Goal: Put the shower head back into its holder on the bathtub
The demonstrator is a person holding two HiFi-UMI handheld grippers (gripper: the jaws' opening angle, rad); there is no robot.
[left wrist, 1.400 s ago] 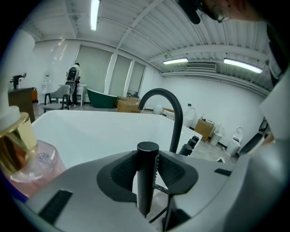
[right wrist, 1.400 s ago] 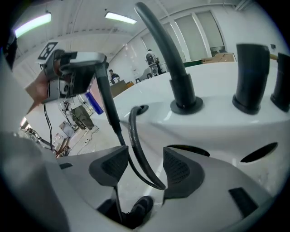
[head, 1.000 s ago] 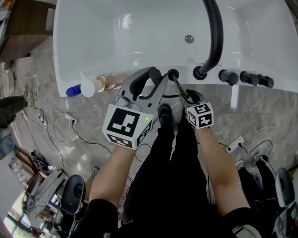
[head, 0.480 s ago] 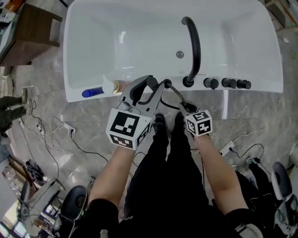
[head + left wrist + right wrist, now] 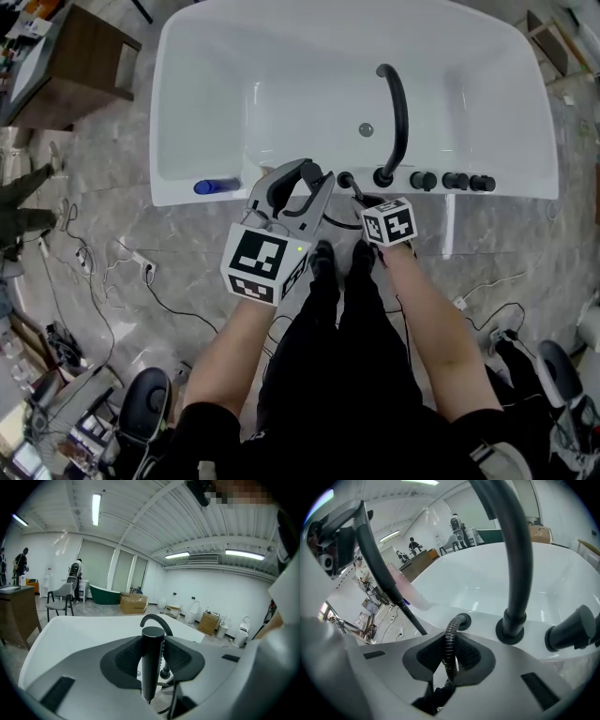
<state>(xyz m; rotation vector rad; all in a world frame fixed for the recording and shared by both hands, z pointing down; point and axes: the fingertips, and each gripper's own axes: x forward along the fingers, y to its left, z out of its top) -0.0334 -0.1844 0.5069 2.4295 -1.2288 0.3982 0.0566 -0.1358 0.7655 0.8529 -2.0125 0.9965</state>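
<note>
My left gripper (image 5: 306, 180) is shut on the black cylindrical shower head (image 5: 152, 660), held upright between its pads just in front of the white bathtub's near rim (image 5: 506, 192). To its right, my right gripper (image 5: 362, 195) is shut on the black ribbed hose (image 5: 450, 654), which runs up from the round black holder (image 5: 462, 620) on the rim. In the head view the holder (image 5: 345, 178) lies between the two grippers. The hose's lower end is hidden behind the right jaws.
A curved black faucet (image 5: 396, 112) and three black knobs (image 5: 455, 181) stand on the rim right of the holder. A blue-capped bottle (image 5: 214, 186) lies on the rim at the left. Cables (image 5: 122, 267) trail over the marble floor; a wooden table (image 5: 66, 66) is far left.
Both grippers have risen with the shower head and hose, and the tub looks smaller and farther. The right jaws have closed onto the hose.
</note>
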